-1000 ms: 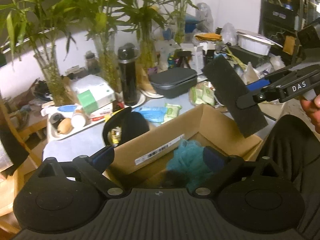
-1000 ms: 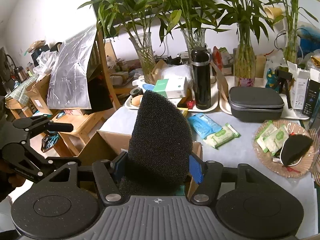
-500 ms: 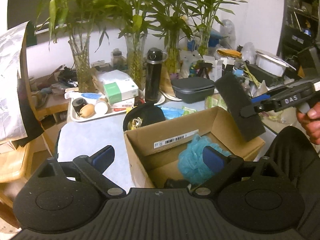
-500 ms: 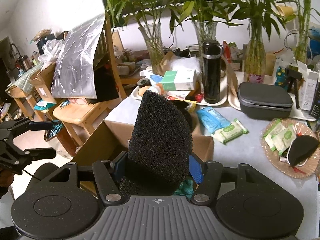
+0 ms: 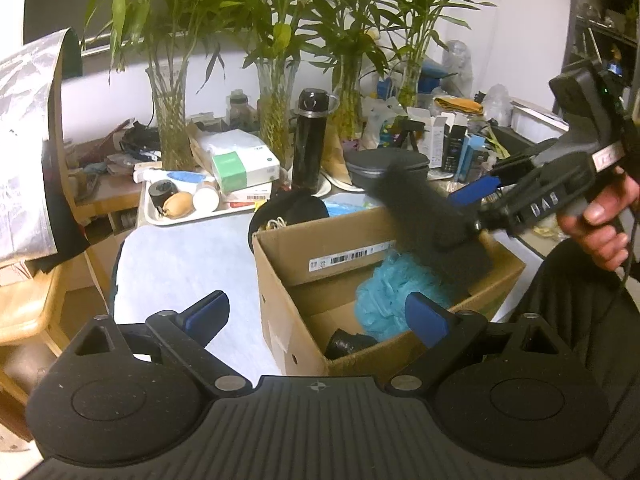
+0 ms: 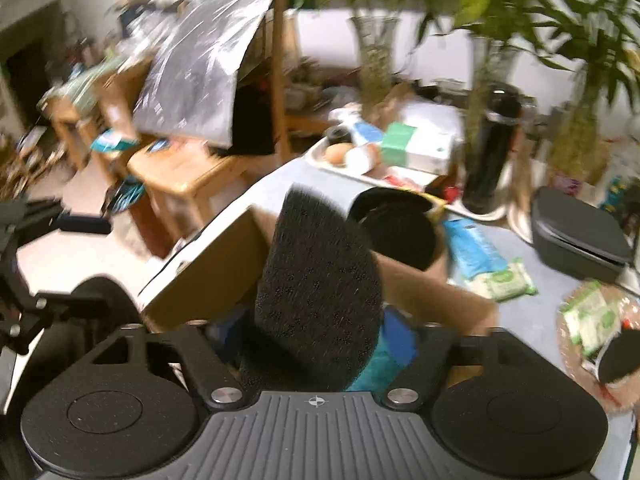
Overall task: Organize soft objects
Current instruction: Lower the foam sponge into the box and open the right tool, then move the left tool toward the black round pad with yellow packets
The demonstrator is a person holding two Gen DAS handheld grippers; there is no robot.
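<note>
A dark foam block point(image 5: 432, 224) hangs tilted over the open cardboard box point(image 5: 288, 248), its lower end at the box mouth. It stands between the fingers of my right gripper point(image 5: 468, 216), whose jaws are opening. In the right wrist view the foam block point(image 6: 320, 280) fills the middle of my right gripper point(image 6: 312, 332), and a gap shows beside the right blue pad point(image 6: 400, 334). A teal bath pouf point(image 5: 392, 292) and a small dark item lie inside the box. My left gripper point(image 5: 316, 316) stands open and empty at the box's near left corner.
Behind the box on the table are a black cap point(image 5: 292, 212), a black flask point(image 5: 310, 140), a grey zip case point(image 5: 384, 164), a tray point(image 5: 168, 220) of small items and glass vases with plants. A wooden chair point(image 5: 24, 308) with silver foil stands left. Wipe packs point(image 6: 500, 280) lie right.
My right gripper carried the foam block down and left over the box, and its jaws have widened. The left gripper drew back to the left, so the box now sits to its right.
</note>
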